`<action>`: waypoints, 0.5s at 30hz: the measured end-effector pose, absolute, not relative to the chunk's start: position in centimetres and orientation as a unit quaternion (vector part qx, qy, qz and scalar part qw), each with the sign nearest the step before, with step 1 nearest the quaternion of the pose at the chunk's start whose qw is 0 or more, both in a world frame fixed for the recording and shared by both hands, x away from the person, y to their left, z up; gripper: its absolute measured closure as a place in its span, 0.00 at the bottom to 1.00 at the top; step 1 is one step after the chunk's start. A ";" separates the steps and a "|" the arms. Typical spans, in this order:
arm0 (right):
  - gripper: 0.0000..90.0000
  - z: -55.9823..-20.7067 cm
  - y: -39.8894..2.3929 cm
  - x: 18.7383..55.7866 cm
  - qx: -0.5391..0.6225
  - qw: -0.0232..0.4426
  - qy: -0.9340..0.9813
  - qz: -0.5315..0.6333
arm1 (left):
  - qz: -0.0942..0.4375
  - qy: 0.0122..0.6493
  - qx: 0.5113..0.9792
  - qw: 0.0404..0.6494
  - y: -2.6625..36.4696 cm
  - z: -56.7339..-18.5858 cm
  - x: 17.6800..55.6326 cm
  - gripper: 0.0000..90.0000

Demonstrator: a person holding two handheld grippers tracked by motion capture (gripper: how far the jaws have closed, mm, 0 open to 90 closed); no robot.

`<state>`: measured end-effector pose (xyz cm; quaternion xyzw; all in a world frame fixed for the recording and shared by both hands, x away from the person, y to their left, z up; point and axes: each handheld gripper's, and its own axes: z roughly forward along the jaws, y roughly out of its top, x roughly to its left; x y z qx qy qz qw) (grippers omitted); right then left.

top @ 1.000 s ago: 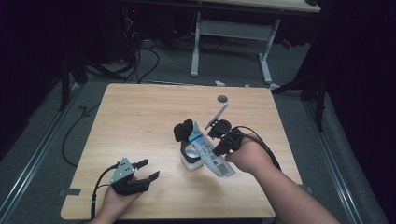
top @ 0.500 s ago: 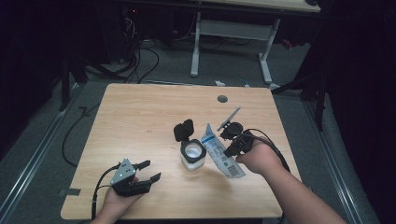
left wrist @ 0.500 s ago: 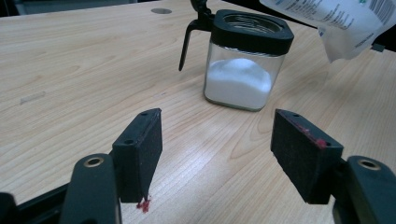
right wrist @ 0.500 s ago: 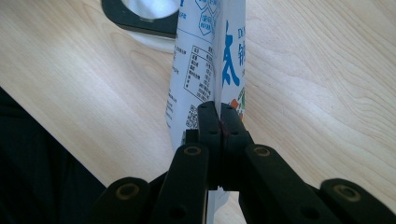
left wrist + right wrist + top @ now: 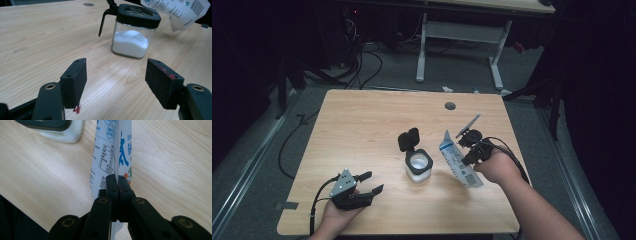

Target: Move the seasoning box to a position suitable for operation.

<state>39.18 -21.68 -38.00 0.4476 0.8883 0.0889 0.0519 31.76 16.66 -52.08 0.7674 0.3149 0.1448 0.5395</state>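
While right gripper [image 5: 468, 145] stays clamped on the salt bag [image 5: 458, 161] just right of the open jar [image 5: 418, 165], left gripper [image 5: 371, 182], released, should steady the jar before pouring.

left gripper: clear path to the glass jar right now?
Probably yes. The left gripper is open and holds nothing, bare table lies between it and the glass jar, and the bag in the right gripper hangs off to one side.
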 end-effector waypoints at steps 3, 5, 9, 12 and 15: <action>1.00 -38.2 -22.5 39.4 0.450 0.058 0.887 0.087 | 0.144 0.316 0.769 0.537 16.7 -52.1 31.8 0.38; 1.00 -38.3 -23.1 39.5 0.454 0.060 0.885 0.083 | 0.145 0.316 0.769 0.536 16.7 -52.1 31.8 0.38; 1.00 -38.7 -24.1 39.6 0.459 0.065 0.882 0.080 | 0.147 0.316 0.770 0.535 16.7 -52.1 31.8 0.38; 1.00 -38.9 -24.8 39.6 0.464 0.068 0.880 0.079 | 0.146 0.317 0.769 0.536 16.7 -52.1 31.8 0.38; 1.00 -39.1 -25.5 39.8 0.471 0.071 0.876 0.077 | 0.146 0.317 0.768 0.537 16.7 -52.1 31.7 0.38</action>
